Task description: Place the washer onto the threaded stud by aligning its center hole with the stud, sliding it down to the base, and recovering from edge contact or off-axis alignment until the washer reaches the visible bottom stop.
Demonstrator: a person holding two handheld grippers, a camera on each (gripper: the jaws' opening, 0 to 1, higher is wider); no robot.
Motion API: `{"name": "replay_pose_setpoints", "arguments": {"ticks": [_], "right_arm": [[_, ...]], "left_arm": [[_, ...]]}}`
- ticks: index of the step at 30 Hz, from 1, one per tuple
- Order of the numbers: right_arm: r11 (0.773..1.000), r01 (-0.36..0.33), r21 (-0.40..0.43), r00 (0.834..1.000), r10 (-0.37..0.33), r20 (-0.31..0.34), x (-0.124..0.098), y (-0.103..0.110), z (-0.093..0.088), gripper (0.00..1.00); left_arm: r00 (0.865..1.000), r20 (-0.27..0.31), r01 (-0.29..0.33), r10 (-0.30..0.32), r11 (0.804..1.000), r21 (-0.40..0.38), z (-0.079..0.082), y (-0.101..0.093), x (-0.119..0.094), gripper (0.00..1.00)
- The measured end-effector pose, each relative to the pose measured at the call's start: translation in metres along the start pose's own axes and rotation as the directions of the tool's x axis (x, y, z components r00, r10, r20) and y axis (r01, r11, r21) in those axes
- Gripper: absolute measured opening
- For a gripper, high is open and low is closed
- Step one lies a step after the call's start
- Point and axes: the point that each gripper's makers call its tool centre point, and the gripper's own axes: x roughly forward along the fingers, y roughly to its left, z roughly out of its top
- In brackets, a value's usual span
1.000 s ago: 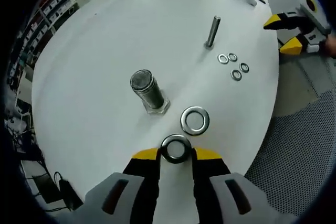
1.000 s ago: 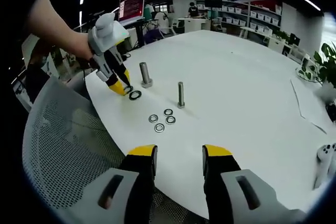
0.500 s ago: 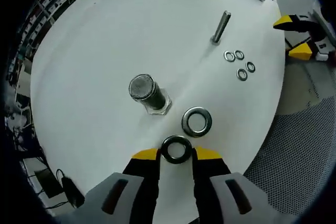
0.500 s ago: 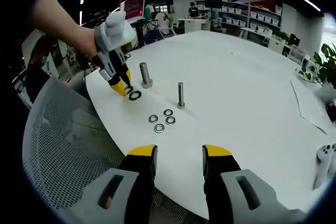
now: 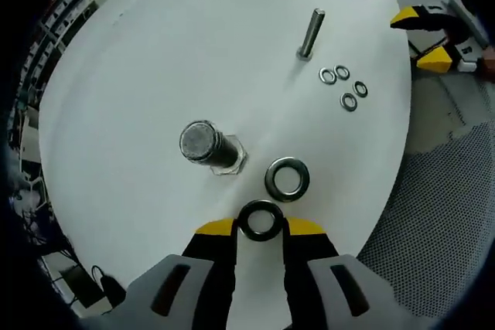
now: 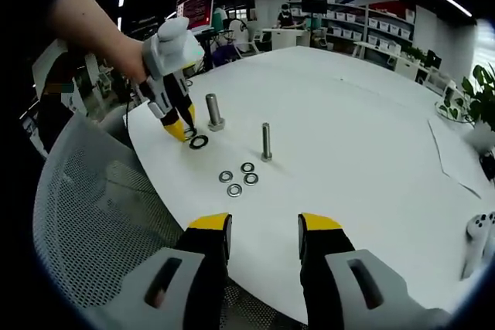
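My left gripper (image 5: 261, 226) is shut on a dark washer (image 5: 242, 222), pinched edge-on between its yellow tips just above the white table (image 5: 139, 52). The thick threaded stud (image 5: 203, 143) stands on its hex base up and left of those tips, seen nearly end-on. A second large washer (image 5: 271, 179) lies flat between the stud and my jaws. In the right gripper view, the left gripper (image 6: 179, 127) hangs beside the stud (image 6: 213, 110) and the flat washer (image 6: 199, 141). My right gripper (image 6: 264, 229) is open and holds nothing, off the table's near edge.
A thin bolt (image 5: 311, 32) stands further out, with several small washers (image 5: 341, 86) beside it. A mesh chair (image 6: 93, 214) sits at the table's edge. A white controller (image 6: 476, 239) lies at the far right. Shelves and desks fill the room behind.
My left gripper has tipped over the table with the washer held, so the stud now shows more from above. The right gripper has stayed put.
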Motion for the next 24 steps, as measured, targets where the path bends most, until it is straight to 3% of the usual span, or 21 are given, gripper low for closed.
{"name": "replay_pose_setpoints", "arguments": {"ticks": [4,14,24], "right_arm": [[1.000,0.000,0.001,1.000,0.000,0.006,-0.0006,-0.0001,0.0011,0.37],[1.000,-0.004,-0.009,1.000,0.005,0.006,-0.0006,0.0010,0.0012,0.37],[1.000,-0.013,-0.016,1.000,0.012,-0.013,0.0002,0.0031,-0.0020,0.36]], "left_arm": [[0.998,-0.060,-0.004,0.004,1.000,-0.007,0.0006,-0.0002,0.0005,0.21],[0.995,-0.097,-0.023,0.019,0.999,-0.034,-0.0005,0.0006,-0.0001,0.22],[0.999,-0.038,-0.019,0.016,0.997,-0.078,-0.0018,0.0000,-0.0011,0.20]]}}
